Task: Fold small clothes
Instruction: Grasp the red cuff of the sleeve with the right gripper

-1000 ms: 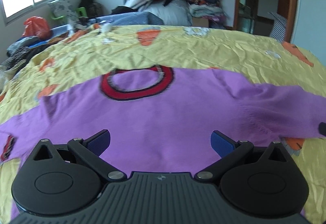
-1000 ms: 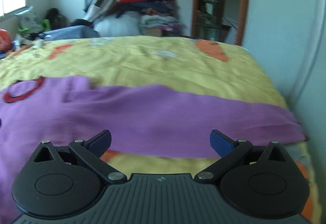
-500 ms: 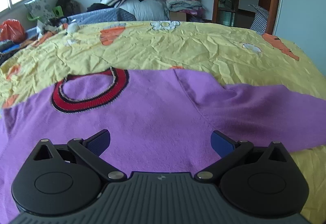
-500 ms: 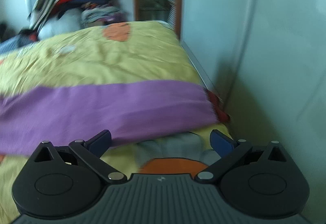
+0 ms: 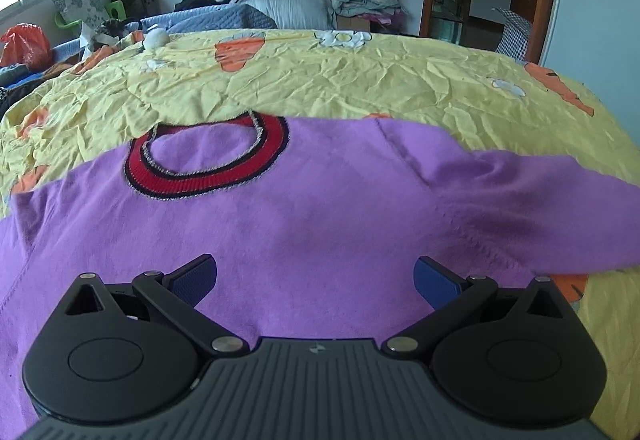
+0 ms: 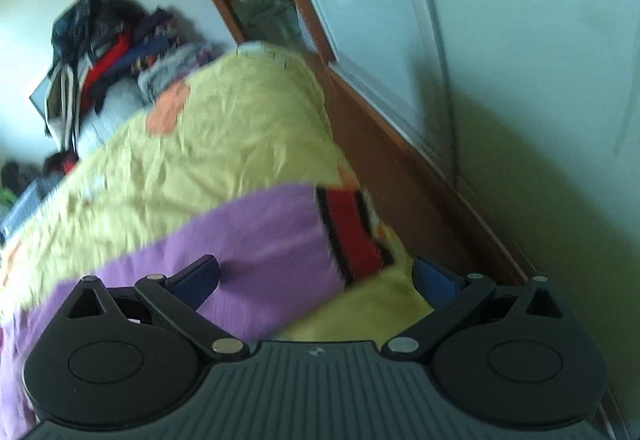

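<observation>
at about twelve o'clock between my right gripper (image 6: pixel 316 274) fingers lies the red-striped cuff (image 6: pixel 352 236) of the purple sweater (image 5: pixel 304 224), its sleeve (image 6: pixel 240 240) running off toward nine o'clock along the yellow bedspread (image 5: pixel 360 79). i judge the right hand is the nearer one for that cuff. both sets of jaws stand wide apart, holding nothing. my left gripper (image 5: pixel 316 276) hovers over the sweater's body, collar (image 5: pixel 208 159) at eleven o'clock.

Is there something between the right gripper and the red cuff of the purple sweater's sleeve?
Nothing visible. The right gripper is open, and the red cuff on the yellow bedsheet lies just ahead, uncovered.
</observation>
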`<control>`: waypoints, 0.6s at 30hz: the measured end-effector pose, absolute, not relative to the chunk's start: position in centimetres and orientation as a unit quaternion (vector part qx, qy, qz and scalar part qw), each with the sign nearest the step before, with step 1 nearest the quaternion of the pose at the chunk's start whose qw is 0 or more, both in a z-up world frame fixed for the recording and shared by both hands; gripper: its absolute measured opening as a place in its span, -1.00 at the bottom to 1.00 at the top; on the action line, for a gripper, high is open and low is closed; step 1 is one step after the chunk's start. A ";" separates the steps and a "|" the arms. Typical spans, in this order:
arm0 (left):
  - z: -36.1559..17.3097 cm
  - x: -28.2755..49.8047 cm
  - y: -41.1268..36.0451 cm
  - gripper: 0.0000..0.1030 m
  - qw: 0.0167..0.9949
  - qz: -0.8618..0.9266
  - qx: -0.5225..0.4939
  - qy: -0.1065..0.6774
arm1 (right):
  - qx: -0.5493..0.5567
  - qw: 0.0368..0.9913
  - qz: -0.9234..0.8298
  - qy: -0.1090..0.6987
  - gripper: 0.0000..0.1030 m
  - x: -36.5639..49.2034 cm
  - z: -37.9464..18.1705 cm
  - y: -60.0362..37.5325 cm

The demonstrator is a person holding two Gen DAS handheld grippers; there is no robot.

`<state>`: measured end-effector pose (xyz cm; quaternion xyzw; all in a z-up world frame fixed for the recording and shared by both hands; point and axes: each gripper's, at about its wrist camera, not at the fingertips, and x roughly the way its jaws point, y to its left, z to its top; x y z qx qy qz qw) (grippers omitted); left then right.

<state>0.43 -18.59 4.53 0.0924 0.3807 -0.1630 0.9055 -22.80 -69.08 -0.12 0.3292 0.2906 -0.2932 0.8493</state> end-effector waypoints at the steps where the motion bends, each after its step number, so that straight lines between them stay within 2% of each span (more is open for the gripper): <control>1: 4.5 0.4 -18.4 1.00 0.906 -0.163 0.093 0.380 | 0.323 0.852 -0.290 0.292 0.66 -22.7 0.0 -69.3; 2: 4.4 0.4 -18.2 1.00 0.906 -0.161 0.092 0.381 | 0.320 0.852 -0.291 0.295 0.45 -22.5 0.1 -69.4; 3: 4.4 0.4 -18.1 1.00 0.905 -0.160 0.090 0.383 | 0.322 0.849 -0.294 0.298 0.09 -22.3 0.1 -69.5; 4: 4.3 0.5 -17.9 1.00 0.904 -0.161 0.087 0.387 | 0.324 0.849 -0.292 0.299 -0.05 -22.2 0.2 -69.6; 5: 4.3 0.5 -17.7 1.00 0.903 -0.162 0.083 0.389 | 0.321 0.850 -0.291 0.299 -0.12 -22.1 0.4 -69.5; 6: 4.3 0.6 -17.6 1.00 0.903 -0.161 0.081 0.390 | 0.312 0.854 -0.291 0.298 -0.30 -22.0 0.6 -69.3; 8: 4.3 0.5 -17.3 1.00 0.903 -0.159 0.081 0.392 | 0.297 0.859 -0.293 0.296 -0.40 -21.8 1.2 -68.8; 10: 4.4 0.3 -16.9 1.00 0.904 -0.158 0.082 0.389 | 0.291 0.864 -0.291 0.289 -0.71 -21.7 1.9 -68.4; 11: 4.5 0.2 -16.5 1.00 0.905 -0.158 0.081 0.387 | 0.289 0.866 -0.288 0.288 -0.78 -21.4 2.2 -68.1; 18: 5.6 -0.2 -11.7 1.00 0.911 -0.161 0.043 0.378 | 0.270 0.899 -0.225 0.260 -0.82 -18.6 6.4 -62.1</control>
